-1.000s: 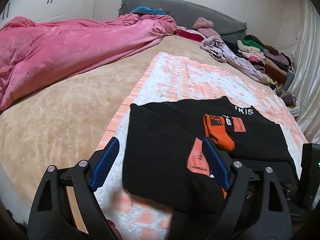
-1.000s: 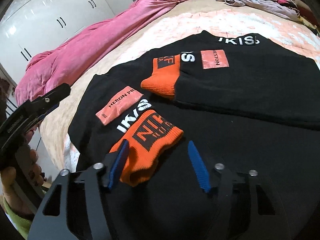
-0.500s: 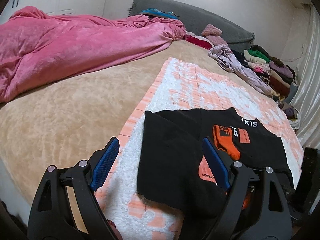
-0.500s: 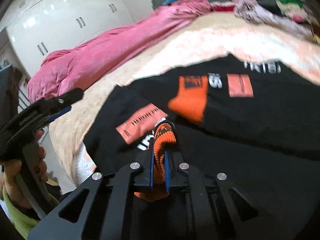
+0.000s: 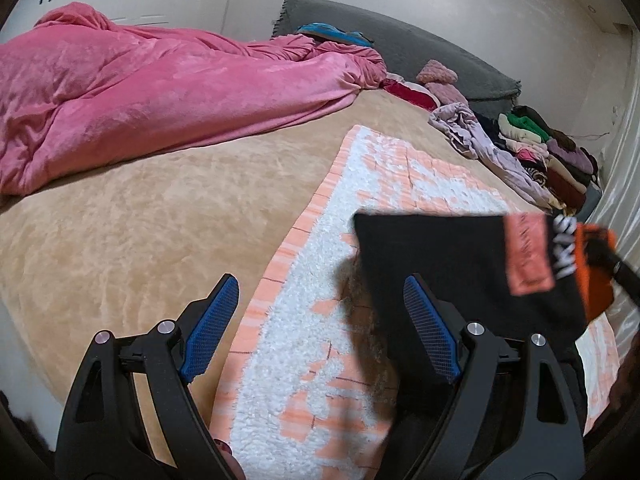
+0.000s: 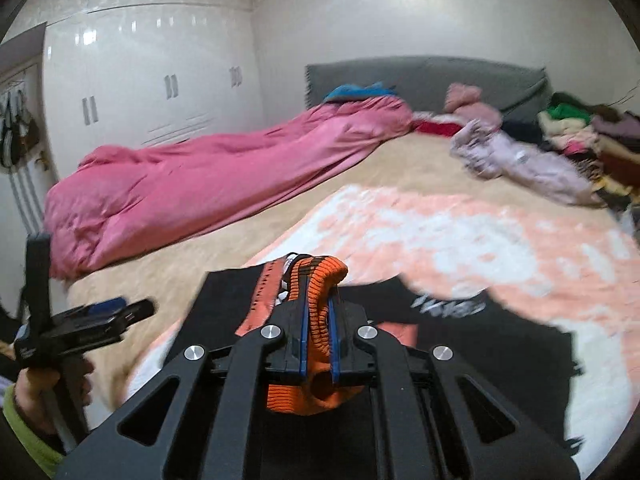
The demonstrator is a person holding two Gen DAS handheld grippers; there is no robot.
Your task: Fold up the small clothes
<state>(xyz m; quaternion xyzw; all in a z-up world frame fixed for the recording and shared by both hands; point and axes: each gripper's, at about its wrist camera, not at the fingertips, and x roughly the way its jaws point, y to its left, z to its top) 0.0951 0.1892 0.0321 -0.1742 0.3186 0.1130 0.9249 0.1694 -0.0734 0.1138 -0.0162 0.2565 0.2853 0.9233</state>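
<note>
Orange ribbed cuff (image 6: 320, 280) is what we have pinched between the blue pads of our right hand-held gripper (image 6: 319, 344), whose jaws are clamped tight on the knit. By it we hold a sleeve of the black sweater (image 5: 432, 256) up off the bed; the rest of the garment hangs and trails down onto the peach-and-white fleece mat (image 5: 384, 176), where the white lettering on its chest (image 6: 444, 304) shows. Our left hand-held gripper (image 5: 316, 324) stands wide with nothing between its pads, hovering over the near edge of the mat, just beside the sweater's hanging black edge.

We judge the fold to be in its early or middle part: one sleeve is gathered and raised, but the body is not yet squared into a neat packet, and the lifted cloth must still be laid across and smoothed. The free gripper will likely be needed to pin or take a second corner.

Around us, a pink duvet (image 5: 160, 92) is bunched along the far side of the beige bedspread (image 5: 132, 240), well apart from the mat. A heap of other clothes (image 5: 532, 152) lies along the opposite edge by the grey headboard (image 6: 432, 76), some perhaps waiting for folding. Nothing lies on the mat in the sweater's way.
</note>
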